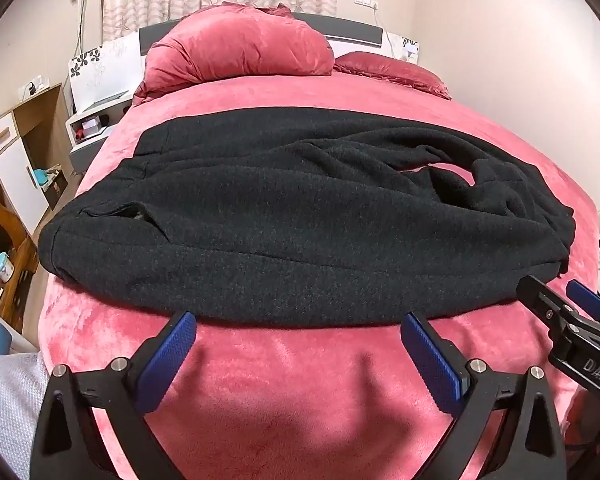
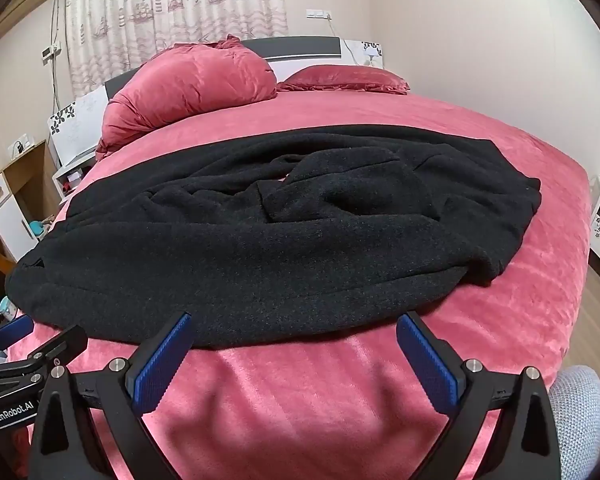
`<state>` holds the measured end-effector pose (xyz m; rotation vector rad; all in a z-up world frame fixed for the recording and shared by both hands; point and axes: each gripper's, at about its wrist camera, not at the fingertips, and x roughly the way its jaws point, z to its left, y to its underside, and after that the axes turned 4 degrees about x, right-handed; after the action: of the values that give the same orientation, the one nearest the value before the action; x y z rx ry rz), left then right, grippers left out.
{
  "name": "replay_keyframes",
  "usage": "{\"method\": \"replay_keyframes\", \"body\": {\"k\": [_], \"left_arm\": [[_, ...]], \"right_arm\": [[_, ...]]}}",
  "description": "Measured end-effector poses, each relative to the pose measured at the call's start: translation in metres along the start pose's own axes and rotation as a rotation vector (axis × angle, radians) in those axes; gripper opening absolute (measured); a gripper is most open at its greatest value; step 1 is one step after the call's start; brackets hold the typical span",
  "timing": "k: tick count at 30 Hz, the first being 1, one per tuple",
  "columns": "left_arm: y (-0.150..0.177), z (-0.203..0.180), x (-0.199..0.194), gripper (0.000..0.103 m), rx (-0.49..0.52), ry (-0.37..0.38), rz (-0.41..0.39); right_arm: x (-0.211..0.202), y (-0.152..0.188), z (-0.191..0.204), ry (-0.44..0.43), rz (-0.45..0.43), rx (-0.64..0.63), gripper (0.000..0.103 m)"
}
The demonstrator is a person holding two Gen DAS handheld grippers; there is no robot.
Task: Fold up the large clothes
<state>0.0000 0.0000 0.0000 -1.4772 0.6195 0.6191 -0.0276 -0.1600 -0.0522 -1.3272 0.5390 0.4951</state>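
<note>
A bedroom with pale walls [image 2: 480,60]. A curtain [image 2: 172,12] printed with sailing ships and lighthouses hangs behind the bed's head. A large bed [image 1: 300,380] fills most of both views, covered in a plush pink-red blanket with a soft, velvety nap. At its head a dark grey headboard [image 1: 352,26] stands, and against it lie a bulky rolled quilt [image 1: 240,52] in shiny pink-red fabric and, beside it, a flat frilled pillow [image 1: 396,70] of the same colour. To the left of the bed are a white bedside table [image 1: 96,116] and a wooden desk unit with white doors [image 1: 16,160].

Across the middle of the bed lies a large black coat [image 1: 300,220], spread sideways from near the left edge to near the right. Its cloth is thick, fuzzy and woolly, charcoal-black. The near edge lies smooth in a long curve; the middle and right part is rumpled into folds, with a small gap where the pink blanket shows through. A pocket slit opens near its left end.

The left gripper [image 1: 298,334] hangs over the bare blanket just short of the coat's near edge, its jaws spread wide and empty. The right gripper [image 2: 294,334] hangs likewise beside it, jaws wide and holding nothing. Both have black arms and blue ribbed pads [image 1: 168,354].
</note>
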Motion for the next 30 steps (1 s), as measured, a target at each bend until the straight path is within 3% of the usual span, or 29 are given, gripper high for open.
{"method": "replay_keyframes", "body": {"k": [30], "left_arm": [[0.003,0.004,0.011,0.103,-0.014,-0.001,0.035]], "right_arm": [[0.006,0.003,0.002,-0.02,0.021,-0.004,0.103]]}}
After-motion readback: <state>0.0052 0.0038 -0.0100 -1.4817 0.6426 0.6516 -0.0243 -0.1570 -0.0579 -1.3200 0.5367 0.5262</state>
